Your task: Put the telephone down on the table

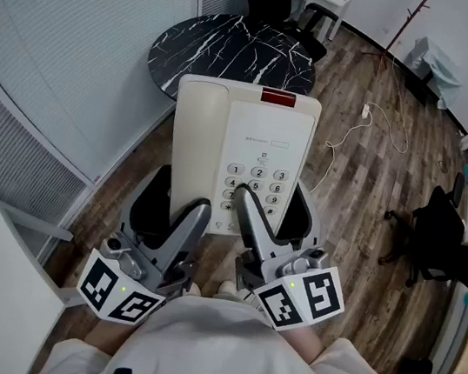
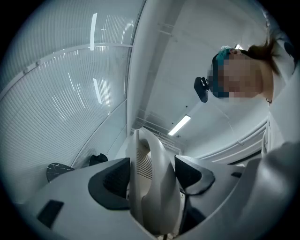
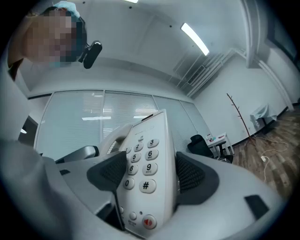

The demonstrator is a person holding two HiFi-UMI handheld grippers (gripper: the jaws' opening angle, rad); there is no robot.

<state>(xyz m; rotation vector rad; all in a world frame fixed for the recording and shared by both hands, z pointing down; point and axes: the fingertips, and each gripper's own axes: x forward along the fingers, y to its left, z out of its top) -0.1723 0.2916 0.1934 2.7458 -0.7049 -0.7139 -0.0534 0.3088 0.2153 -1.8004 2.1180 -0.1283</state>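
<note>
The carrying step is in hand: the telephone [image 1: 239, 152] is up in the air on the near side of the round black marbled table [image 1: 229, 49], not resting on it. The left gripper [image 1: 173, 212] pinches its handset edge and the right gripper [image 1: 273, 219] its keypad side (each pair of jaws set wide around the body). Next, I judge, both must bring it forward over the table together and lower it level before letting go.

cream push-button telephone [image 1: 257, 154] aloft
</note>
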